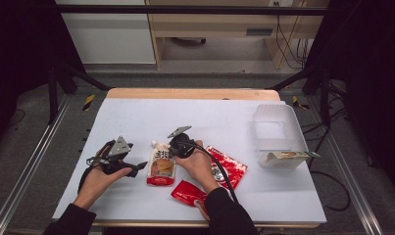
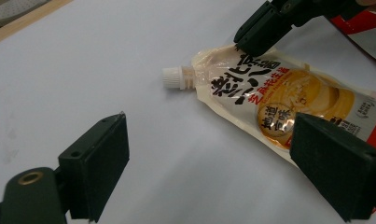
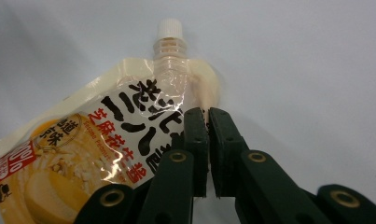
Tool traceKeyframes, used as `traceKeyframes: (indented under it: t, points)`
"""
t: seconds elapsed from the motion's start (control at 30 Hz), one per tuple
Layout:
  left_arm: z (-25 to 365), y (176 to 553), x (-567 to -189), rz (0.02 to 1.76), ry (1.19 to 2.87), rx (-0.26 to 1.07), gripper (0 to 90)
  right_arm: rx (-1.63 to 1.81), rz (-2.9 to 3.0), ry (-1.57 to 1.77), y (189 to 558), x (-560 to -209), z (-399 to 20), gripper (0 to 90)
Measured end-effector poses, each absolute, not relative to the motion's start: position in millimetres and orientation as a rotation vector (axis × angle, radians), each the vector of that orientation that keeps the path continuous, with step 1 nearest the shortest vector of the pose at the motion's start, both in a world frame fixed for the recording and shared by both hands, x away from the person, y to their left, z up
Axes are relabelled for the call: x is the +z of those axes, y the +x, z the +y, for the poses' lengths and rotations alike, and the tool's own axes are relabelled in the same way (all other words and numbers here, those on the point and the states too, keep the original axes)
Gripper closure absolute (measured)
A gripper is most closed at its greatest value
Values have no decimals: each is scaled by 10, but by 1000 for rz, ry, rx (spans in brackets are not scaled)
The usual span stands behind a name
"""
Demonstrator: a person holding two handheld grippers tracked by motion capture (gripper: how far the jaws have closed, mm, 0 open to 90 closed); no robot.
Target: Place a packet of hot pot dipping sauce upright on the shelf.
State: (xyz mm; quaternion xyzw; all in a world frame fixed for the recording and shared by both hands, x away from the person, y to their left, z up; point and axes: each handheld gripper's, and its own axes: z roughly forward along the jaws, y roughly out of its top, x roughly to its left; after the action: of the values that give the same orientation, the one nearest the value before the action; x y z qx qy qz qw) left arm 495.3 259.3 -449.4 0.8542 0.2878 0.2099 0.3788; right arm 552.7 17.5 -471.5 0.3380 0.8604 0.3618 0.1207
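Observation:
A cream spouted pouch (image 1: 161, 169) (image 2: 279, 93) (image 3: 83, 154) with black and red lettering and a white cap lies flat on the white table sheet (image 1: 209, 117), cap pointing away from me. My right gripper (image 1: 172, 154) (image 3: 207, 116) is shut on the pouch's upper edge just beside the spout; in the left gripper view its black jaws (image 2: 260, 32) pinch that same corner. My left gripper (image 1: 136, 169) (image 2: 213, 126) rests low to the left of the pouch, open and holding nothing, with its right jaw over the pouch's lower part in its own view.
Two red packets (image 1: 227, 166) (image 1: 187, 192) lie right of the pouch, partly under the right forearm. A clear plastic bin (image 1: 278, 132) stands at the right, with a flat packet (image 1: 290, 155) across its near rim. The table's wooden far edge (image 1: 190, 93) shows beyond the sheet.

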Motion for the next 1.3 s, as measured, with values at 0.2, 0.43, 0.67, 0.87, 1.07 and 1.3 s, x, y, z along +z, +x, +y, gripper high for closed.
traceKeyframes:
  t: [0.2,0.43,0.67,0.87,1.07,1.3]
  points:
    - [2616,4955,-4480,740,2177,534,116,1059,2500,940,5480,-4631,174,895]
    - [2633,4954,-4443,743,2158,528,117,1104,2474,873,5391,-4415,122,900]
    - [2631,4926,-4296,728,2134,541,116,1153,2449,791,5296,-4121,79,900]
    - [2578,4902,-4068,697,2120,547,121,1216,2432,713,5204,-3855,64,900]
    - [2535,4919,-3909,640,2175,522,124,1257,2432,650,5124,-3720,40,900]
    - [2411,5008,-3838,591,2227,496,132,1281,2449,592,5090,-3676,4,900]
